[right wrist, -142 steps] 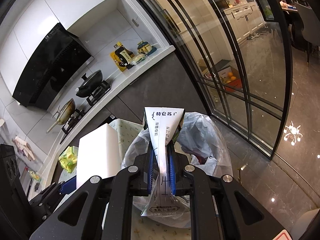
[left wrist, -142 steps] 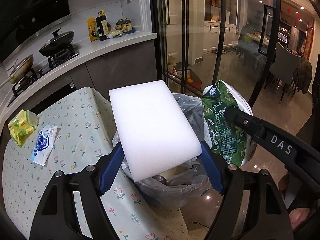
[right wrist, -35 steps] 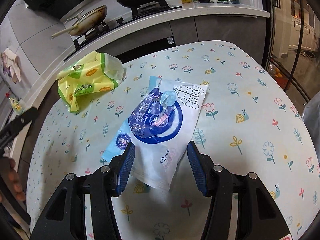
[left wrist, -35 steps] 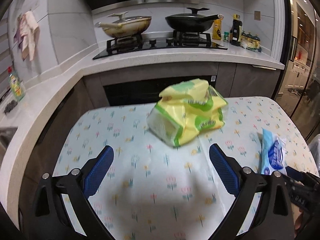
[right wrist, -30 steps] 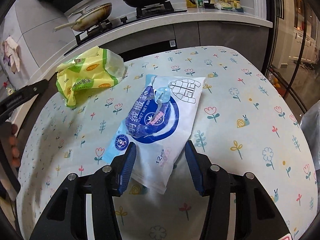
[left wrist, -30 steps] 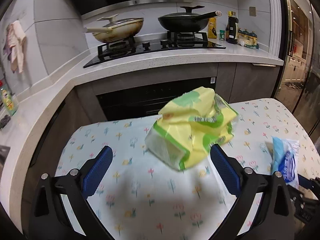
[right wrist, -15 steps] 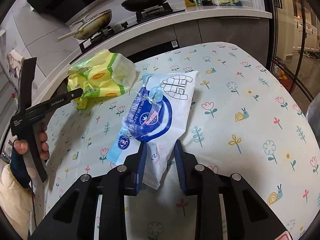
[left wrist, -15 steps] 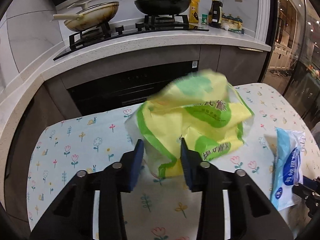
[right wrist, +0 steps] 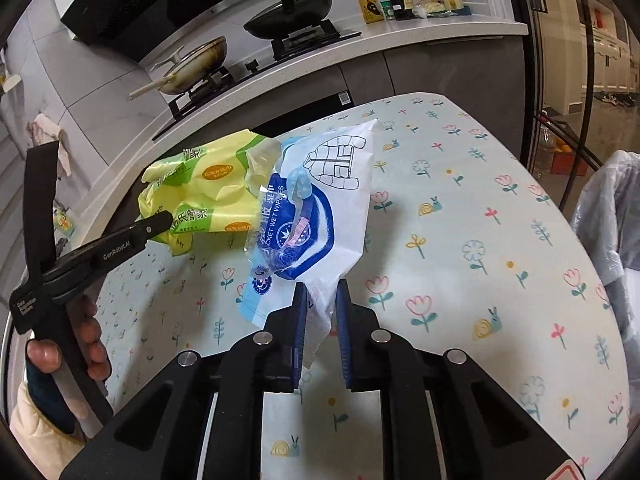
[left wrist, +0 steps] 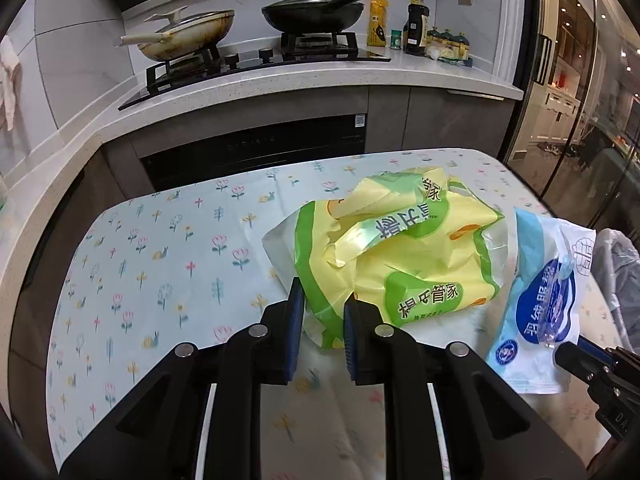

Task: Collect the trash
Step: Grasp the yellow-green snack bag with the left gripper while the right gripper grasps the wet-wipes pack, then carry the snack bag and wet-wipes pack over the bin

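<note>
My left gripper (left wrist: 322, 300) is shut on the near corner of a crumpled yellow and green plastic bag (left wrist: 400, 256), held just above the flowered tablecloth (left wrist: 160, 264). My right gripper (right wrist: 320, 292) is shut on the near edge of a blue and white wet wipes packet (right wrist: 320, 200), lifted and tilted off the table. The bag also shows in the right wrist view (right wrist: 200, 192), left of the packet. The packet shows in the left wrist view (left wrist: 544, 300) beside the bag.
A clear trash bag (right wrist: 612, 208) hangs at the table's right edge. Behind the table runs a counter with a stove, a pan (left wrist: 188, 36), a wok (left wrist: 316, 10) and bottles (left wrist: 416, 24). A glass door stands at the right.
Both grippers dropped the foam block and carton earlier, moved to the table and closed. The left shut on the yellow bag, the right on the wipes packet, and both items are lifted.
</note>
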Demonstrator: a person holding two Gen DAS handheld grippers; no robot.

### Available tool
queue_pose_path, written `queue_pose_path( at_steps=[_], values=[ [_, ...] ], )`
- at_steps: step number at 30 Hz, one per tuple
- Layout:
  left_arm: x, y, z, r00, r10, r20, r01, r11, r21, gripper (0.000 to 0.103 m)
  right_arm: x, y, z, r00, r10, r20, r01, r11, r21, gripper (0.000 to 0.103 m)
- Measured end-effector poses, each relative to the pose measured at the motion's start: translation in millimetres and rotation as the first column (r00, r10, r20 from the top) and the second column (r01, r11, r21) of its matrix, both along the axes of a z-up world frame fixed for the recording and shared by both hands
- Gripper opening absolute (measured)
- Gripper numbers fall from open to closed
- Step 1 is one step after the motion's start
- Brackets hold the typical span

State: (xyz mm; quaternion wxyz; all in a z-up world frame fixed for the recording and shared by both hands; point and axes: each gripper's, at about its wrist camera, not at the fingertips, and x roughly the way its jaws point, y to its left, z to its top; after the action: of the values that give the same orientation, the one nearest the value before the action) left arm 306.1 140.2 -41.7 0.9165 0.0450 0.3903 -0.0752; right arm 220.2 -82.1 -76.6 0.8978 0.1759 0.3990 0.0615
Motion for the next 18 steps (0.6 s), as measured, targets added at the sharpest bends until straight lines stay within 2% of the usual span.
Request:
queue_pose_path(
  at_steps=[7, 18],
  values=[
    [-45, -39, 26, 1.000, -0.026, 0.016, 0.026, 0.999, -0.023, 0.017, -42, -49, 29, 0.996, -0.074, 0.051, 0.072, 0.997, 0.031, 0.014],
    [-99, -125, 66, 0.991, -0.116, 0.063, 0.118, 0.993, -0.029, 0.017, -107, -130, 68, 0.976, -0.176, 0.129, 0.171, 0.984, 0.045, 0.014]
  ],
)
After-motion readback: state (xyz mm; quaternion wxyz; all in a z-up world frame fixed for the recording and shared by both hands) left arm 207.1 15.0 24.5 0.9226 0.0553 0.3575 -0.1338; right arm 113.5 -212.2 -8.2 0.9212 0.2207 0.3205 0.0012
